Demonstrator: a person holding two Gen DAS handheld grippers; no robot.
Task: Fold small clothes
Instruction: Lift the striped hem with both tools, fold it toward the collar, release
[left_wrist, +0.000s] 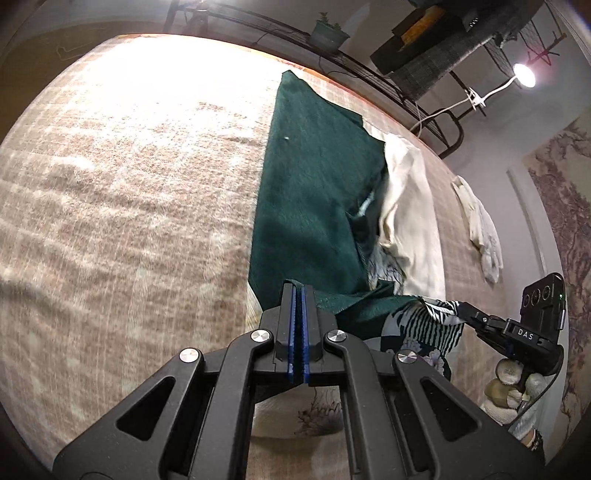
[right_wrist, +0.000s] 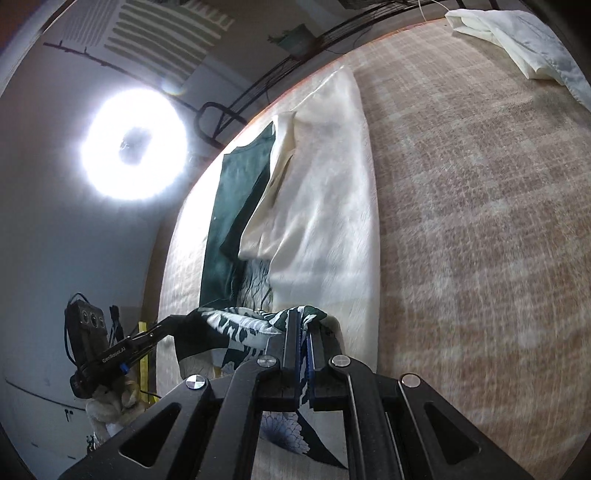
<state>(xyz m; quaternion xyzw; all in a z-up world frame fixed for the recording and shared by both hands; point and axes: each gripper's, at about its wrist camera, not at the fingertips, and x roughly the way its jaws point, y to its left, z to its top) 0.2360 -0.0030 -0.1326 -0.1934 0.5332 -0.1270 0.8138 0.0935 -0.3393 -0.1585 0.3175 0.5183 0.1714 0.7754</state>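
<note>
Both grippers are clamped on one garment, a dark green cloth (left_wrist: 314, 177) w/ a black-and-white patterned side (left_wrist: 428, 325), stretched between them over a beige carpeted surface (left_wrist: 129, 184). Left gripper (left_wrist: 298, 291), centre-bottom of its view: fingers (left_wrist: 286, 310) pressed together on the green hem, fabric running away toward the upper middle of the frame. Right gripper (right_wrist: 303, 317), centre-bottom of its own view: fingers (right_wrist: 291, 332) shut on the patterned edge, which bunches up over the tips. Each gripper shows in the other's camera: right one at the lower right edge of the left view, left one at lower left of the right view, both pinching the same cloth's near edge. Just beside the green cloth, touching and partly overlapping it, lies a cream garment (right_wrist: 325, 192), long and rumpled. Another pale piece (right_wrist: 517, 44) sits well apart in the upper right corner of the right view. A ring light (right_wrist: 135, 144) glares at the upper left there; a small clip lamp (left_wrist: 523, 74) shines upper right in the left view, near a potted plant (left_wrist: 328, 31).
</note>
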